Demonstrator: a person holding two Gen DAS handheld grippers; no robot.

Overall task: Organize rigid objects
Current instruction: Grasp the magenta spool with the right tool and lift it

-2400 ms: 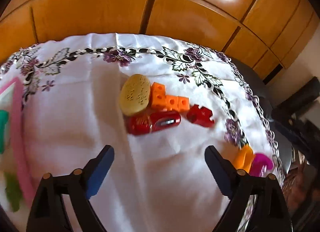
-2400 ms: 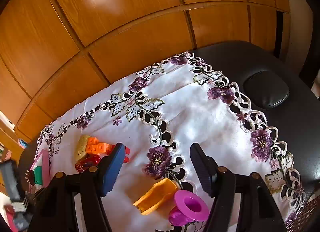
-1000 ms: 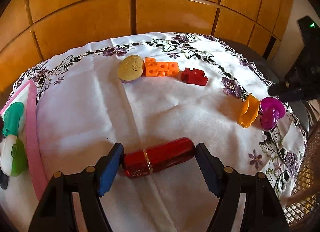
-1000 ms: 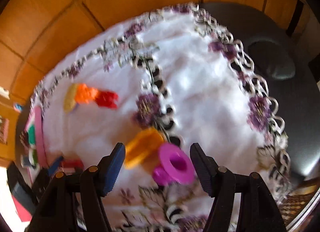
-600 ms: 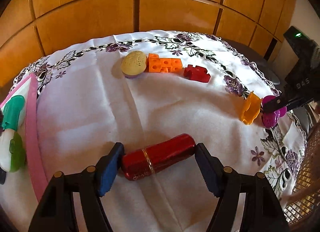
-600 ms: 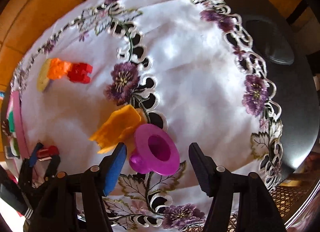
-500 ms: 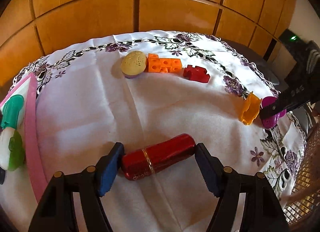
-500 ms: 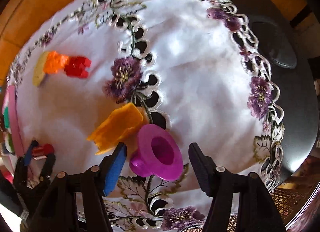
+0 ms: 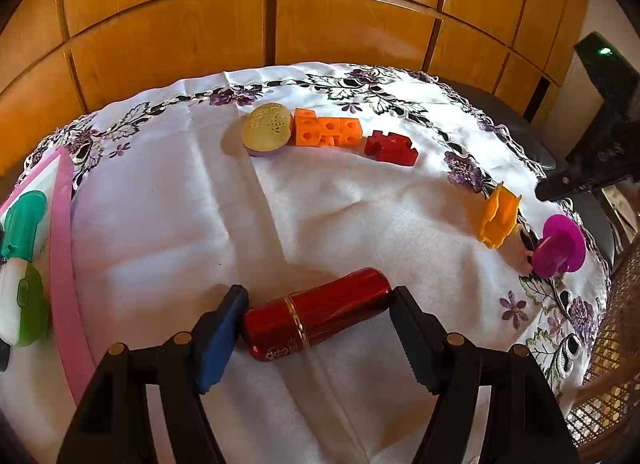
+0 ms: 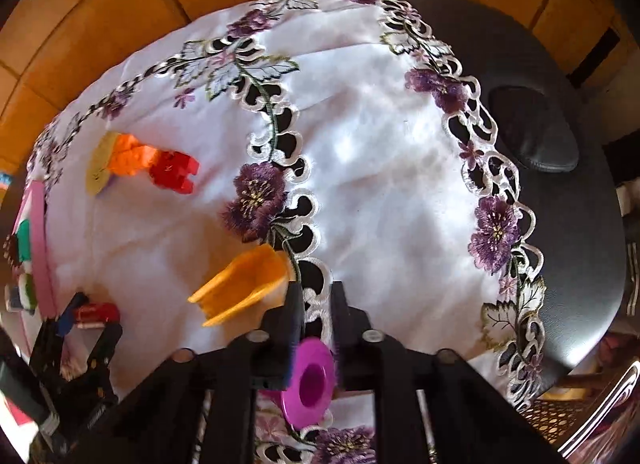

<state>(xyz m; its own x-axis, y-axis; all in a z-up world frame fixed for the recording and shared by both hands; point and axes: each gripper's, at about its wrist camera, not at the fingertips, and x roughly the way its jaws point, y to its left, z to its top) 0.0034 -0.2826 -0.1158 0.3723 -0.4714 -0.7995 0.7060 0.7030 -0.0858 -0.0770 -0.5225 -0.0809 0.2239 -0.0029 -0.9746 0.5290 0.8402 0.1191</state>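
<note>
My left gripper (image 9: pixel 316 328) is shut on a red metal cylinder (image 9: pixel 318 314), gripped end to end just above the white cloth. It also shows in the right wrist view (image 10: pixel 96 311). My right gripper (image 10: pixel 316 304) has its jaws nearly closed with a magenta cup (image 10: pixel 309 378) by its fingers; the grip itself is hidden. In the left wrist view the magenta cup (image 9: pixel 560 246) lies on the cloth edge, apart from the right gripper body (image 9: pixel 588 176). An orange scoop-like piece (image 9: pixel 498 216) lies beside it, also seen in the right wrist view (image 10: pixel 240 284).
A round yellow token (image 9: pixel 267 131), an orange cheese block (image 9: pixel 328 133) and a red puzzle piece (image 9: pixel 391 148) line the far cloth. A pink tray (image 9: pixel 60 264) with green and white items sits left. The black table edge (image 10: pixel 580 264) lies right.
My right gripper came down over the magenta cup and its jaws went from wide open to nearly closed. My left gripper carried the red cylinder from the far row to the near side.
</note>
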